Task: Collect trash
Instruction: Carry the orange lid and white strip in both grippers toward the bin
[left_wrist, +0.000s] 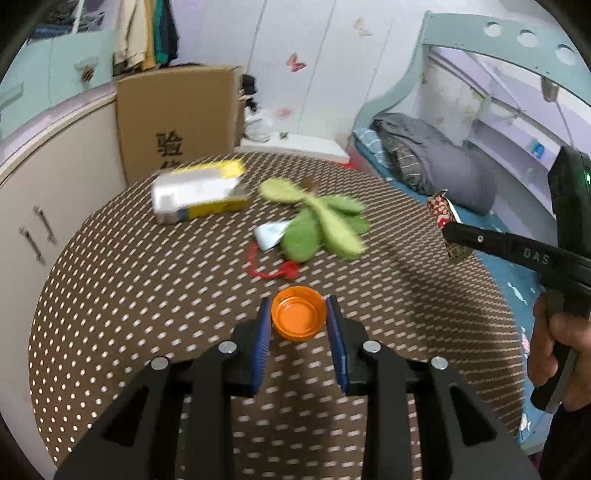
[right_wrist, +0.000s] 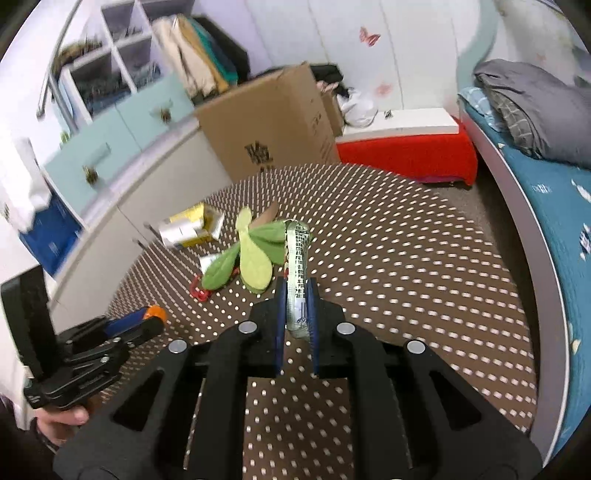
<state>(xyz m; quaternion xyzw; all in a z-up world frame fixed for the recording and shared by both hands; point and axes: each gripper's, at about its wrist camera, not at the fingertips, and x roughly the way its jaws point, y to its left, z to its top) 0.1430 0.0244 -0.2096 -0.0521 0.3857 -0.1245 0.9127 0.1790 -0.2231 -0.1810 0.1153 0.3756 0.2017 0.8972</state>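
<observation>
My left gripper is shut on an orange bottle cap, held just above the brown dotted table. My right gripper is shut on a crumpled snack wrapper that sticks up between its pads. In the left wrist view the right gripper shows at the right with the red-patterned wrapper. In the right wrist view the left gripper shows at the lower left with the cap. A white and yellow carton, a small white wrapper and a red plastic ring lie on the table.
A green felt leaf toy lies mid-table beside the small wrapper. A large cardboard box stands behind the table, cabinets on the left, a bed with grey bedding on the right, and a red stool beyond.
</observation>
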